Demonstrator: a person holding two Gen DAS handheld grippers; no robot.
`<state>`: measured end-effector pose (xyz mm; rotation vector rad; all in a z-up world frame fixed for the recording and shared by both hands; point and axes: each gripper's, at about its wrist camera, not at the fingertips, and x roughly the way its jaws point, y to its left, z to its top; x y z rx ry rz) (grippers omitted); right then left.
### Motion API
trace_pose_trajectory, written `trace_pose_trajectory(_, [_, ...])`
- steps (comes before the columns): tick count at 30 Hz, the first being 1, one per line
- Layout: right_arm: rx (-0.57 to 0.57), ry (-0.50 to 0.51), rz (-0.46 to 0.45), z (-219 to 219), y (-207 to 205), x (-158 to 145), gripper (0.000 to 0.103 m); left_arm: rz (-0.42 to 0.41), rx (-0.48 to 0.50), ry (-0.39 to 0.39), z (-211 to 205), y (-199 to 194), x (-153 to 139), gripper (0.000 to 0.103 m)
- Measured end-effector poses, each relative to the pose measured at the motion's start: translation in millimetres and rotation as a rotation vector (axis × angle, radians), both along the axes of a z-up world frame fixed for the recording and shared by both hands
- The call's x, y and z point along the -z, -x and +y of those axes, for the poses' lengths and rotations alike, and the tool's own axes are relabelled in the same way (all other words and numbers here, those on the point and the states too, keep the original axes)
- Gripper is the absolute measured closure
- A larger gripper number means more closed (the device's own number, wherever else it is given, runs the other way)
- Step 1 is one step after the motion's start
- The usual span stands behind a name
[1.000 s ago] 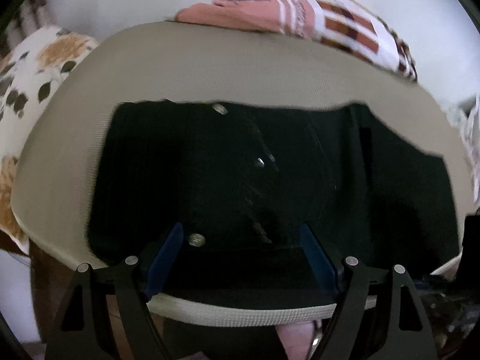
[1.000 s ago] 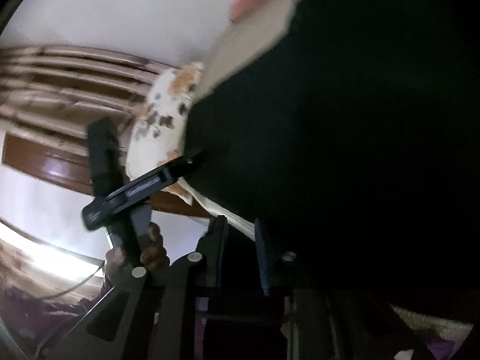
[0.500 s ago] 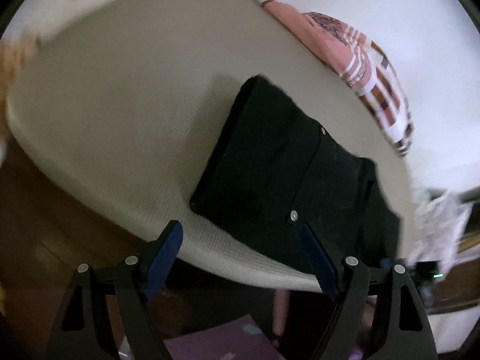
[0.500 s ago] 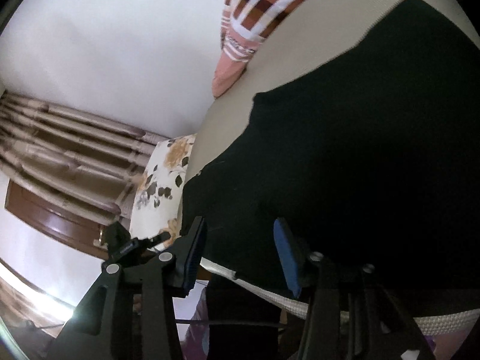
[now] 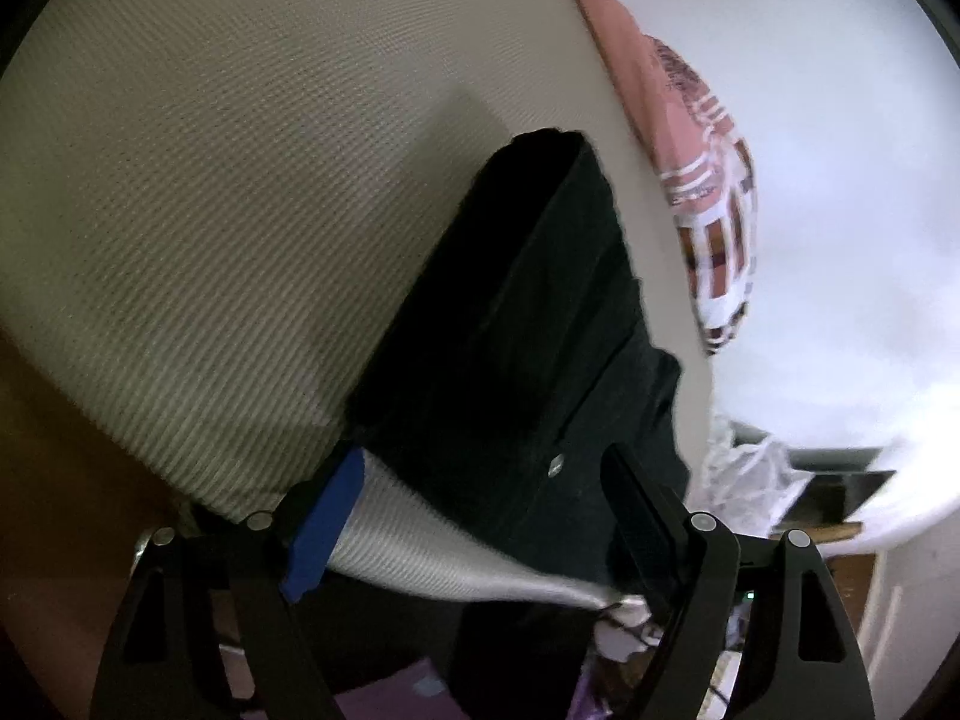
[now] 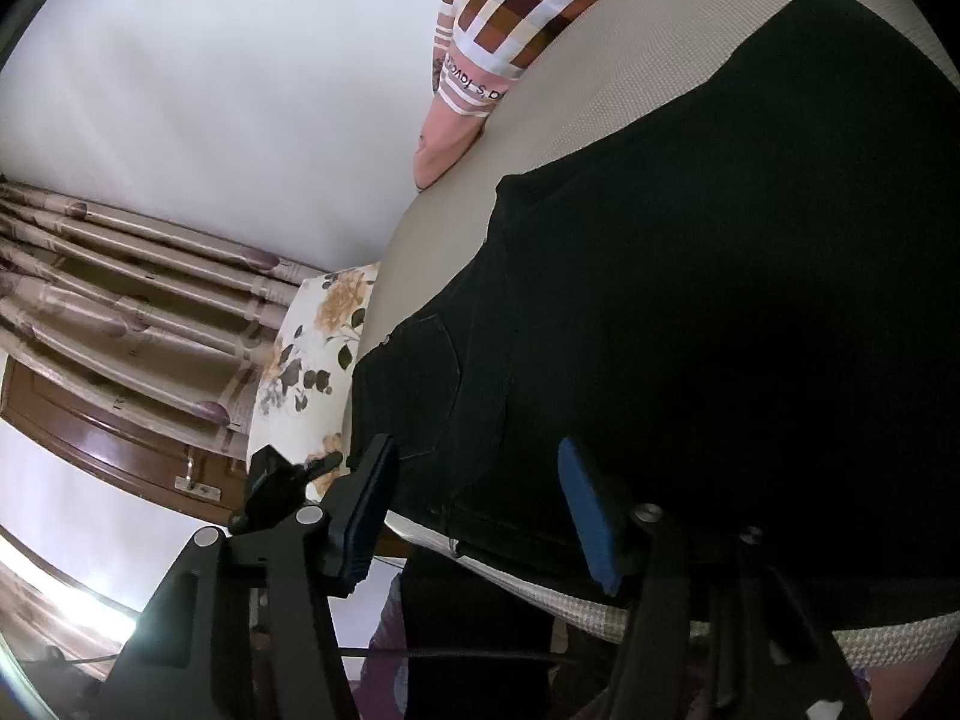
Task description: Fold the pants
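Black pants [image 5: 516,330] lie folded on a beige textured bed [image 5: 210,180]. In the right wrist view the pants [image 6: 690,300] fill the right half, a pocket seam showing near the bed edge. My left gripper [image 5: 486,498] is open and empty, at the near edge of the bed over the pants' corner. My right gripper [image 6: 480,498] is open and empty, its blue pads on either side of the pants' near edge, not closed on it.
A pink checked garment [image 5: 708,228] lies at the far side of the bed by the white wall, also in the right wrist view [image 6: 510,18]. A floral pillow [image 6: 312,360] and curtains [image 6: 120,300] are at the left. The other gripper [image 6: 276,480] shows beyond the bed edge.
Both grippers have pulled back and swung away from the pants. The right gripper, shut a second ago, has opened. The left view has rotated and moved in closer to the bed edge.
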<state>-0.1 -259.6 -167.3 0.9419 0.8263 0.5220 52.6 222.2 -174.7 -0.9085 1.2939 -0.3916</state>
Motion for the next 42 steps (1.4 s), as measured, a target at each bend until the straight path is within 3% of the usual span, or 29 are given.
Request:
trace_pose_trajectory(3, [0.002, -0.003, 0.004, 0, 0, 0, 0.048, -0.005, 0.040, 0.001, -2, -8, -1, 0.022])
trace_pose_trajectory(7, [0.009, -0.023, 0.013, -1, -1, 1, 0.047, -0.023, 0.055, 0.057, 0, -10, 2, 0.019])
trace_pose_trajectory(12, [0.023, -0.059, 0.025, -5, 0, 3, 0.047, -0.020, 0.143, 0.100, -6, -3, 4, 0.019])
trace_pose_trajectory(18, [0.025, -0.057, 0.024, -3, -1, 3, 0.044, 0.065, 0.021, 0.261, 12, -12, 20, 0.019])
trace_pose_trajectory(22, [0.023, -0.057, 0.018, -2, 0, 2, 0.041, 0.041, -0.009, 0.256, 9, -16, 17, 0.015])
trace_pose_trajectory(29, [0.029, -0.063, 0.017, -1, 0, 2, 0.038, -0.135, 0.017, 0.192, -3, -3, 7, 0.011])
trace_pose_trajectory(34, [0.026, -0.067, 0.018, -2, -1, 2, 0.037, -0.118, 0.000, 0.209, 3, -6, 11, 0.012])
trace_pose_trajectory(36, [0.026, -0.065, 0.019, -2, -1, 2, 0.037, -0.127, -0.006, 0.191, 2, -6, 10, 0.015])
trace_pose_trajectory(38, [0.024, -0.062, 0.018, -2, -1, 2, 0.036, -0.142, 0.020, 0.105, -3, -6, 5, 0.028])
trace_pose_trajectory(40, [0.020, -0.057, 0.015, -2, -1, 1, 0.035, -0.146, 0.046, -0.003, -8, -6, 2, 0.057])
trace_pose_trajectory(41, [0.019, -0.054, 0.015, -2, -1, 2, 0.035, -0.139, 0.047, -0.023, -9, -6, 4, 0.066])
trace_pose_trajectory(42, [0.019, -0.053, 0.016, -2, -1, 1, 0.035, -0.131, 0.043, -0.014, -7, -7, 6, 0.066])
